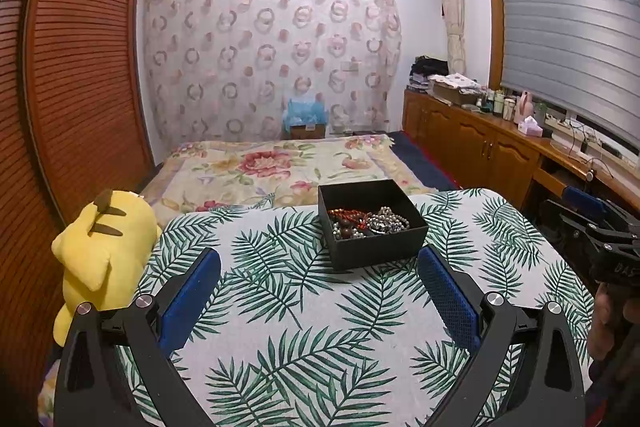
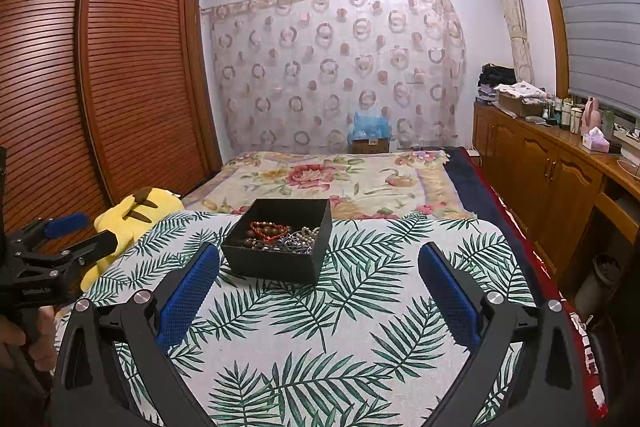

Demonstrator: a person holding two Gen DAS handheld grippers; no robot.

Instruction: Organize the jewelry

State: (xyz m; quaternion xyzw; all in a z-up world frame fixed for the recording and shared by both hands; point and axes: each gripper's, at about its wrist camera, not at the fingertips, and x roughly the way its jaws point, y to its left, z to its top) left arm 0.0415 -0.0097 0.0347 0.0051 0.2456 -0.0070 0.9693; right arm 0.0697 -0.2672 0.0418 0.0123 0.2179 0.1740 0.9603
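At the left edge of the left wrist view one yellow plush toy (image 1: pixel 102 247) lies beside the leaf-print cloth (image 1: pixel 280 327). Along the bottom, the left gripper (image 1: pixel 319 259) has its two blue pads spread wide with nothing between them. Just above centre sits one black box (image 1: pixel 374 251) on the cloth, holding a tangle of jewelry (image 1: pixel 366 221): dark wooden beads, a red string and pearl-coloured strands, too knotted to count. At the right edge the right gripper (image 1: pixel 592 223) shows side-on.

In the right wrist view the other claw appears at the left edge, beside the toy (image 2: pixel 132 215); the box (image 2: pixel 276 261) sits centre-left. The right gripper (image 2: pixel 319 259) gapes equally wide, empty. Only this view shows the cloth's right edge over a red blanket (image 2: pixel 576 323).
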